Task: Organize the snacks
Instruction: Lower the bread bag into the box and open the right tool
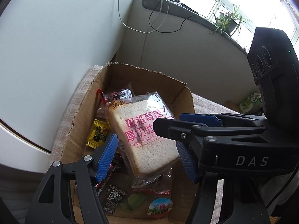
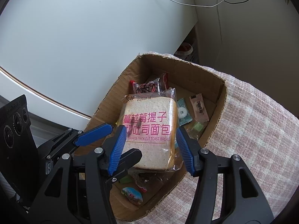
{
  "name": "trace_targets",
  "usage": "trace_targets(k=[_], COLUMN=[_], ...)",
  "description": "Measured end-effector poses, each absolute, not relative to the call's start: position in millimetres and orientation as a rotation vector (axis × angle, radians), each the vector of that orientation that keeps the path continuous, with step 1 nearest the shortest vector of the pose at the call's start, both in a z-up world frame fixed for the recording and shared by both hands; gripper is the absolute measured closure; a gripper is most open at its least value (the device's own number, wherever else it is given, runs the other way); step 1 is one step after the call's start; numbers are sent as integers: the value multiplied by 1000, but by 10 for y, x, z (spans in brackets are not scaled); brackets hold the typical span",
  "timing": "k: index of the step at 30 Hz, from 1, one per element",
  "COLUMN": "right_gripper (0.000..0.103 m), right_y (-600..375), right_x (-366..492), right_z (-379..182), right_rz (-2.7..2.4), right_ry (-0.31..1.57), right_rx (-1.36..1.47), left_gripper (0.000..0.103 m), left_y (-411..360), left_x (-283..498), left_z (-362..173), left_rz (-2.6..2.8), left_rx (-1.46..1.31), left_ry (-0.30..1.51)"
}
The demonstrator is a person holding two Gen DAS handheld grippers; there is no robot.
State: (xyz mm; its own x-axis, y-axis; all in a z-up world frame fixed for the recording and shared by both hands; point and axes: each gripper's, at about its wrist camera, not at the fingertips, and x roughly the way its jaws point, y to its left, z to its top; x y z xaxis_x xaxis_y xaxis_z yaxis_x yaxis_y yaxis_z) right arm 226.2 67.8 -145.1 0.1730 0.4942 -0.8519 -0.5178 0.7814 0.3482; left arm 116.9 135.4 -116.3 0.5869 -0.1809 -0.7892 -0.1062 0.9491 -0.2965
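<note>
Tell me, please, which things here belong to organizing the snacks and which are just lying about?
Belongs to the job: toast packet, cardboard box, yellow candy, pink sachet, ring-mint packet.
Just lying about: cables, potted plant, green carton, checked cloth.

Glossy clear plastic wraps the toast [image 2: 149, 130]; rough torn corrugated cardboard box [image 2: 214, 85].

Left hand-held gripper [image 1: 147, 158], right hand-held gripper [image 2: 151, 147], both angled downward

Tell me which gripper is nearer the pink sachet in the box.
Right. The right gripper straddles the bread packet just beside the pink sachet; the left gripper comes in from the packet's far side, further off.
</note>
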Motion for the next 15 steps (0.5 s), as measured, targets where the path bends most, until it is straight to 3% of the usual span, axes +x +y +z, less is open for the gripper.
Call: trace_targets(k=[12, 15], right_gripper=[45, 36], right_y=[539, 436], right_x=[2034, 1919], right_z=[-1202, -1081], right_rz=[713, 709], right_ry=[1130, 1094], right_rx=[-38, -43], left_gripper=[39, 39], left_y=[1387, 1371], left_x=[825, 667], left_z=[-1025, -932], left_rz=[2, 10], left_rx=[-314, -315], left_ry=[943, 923])
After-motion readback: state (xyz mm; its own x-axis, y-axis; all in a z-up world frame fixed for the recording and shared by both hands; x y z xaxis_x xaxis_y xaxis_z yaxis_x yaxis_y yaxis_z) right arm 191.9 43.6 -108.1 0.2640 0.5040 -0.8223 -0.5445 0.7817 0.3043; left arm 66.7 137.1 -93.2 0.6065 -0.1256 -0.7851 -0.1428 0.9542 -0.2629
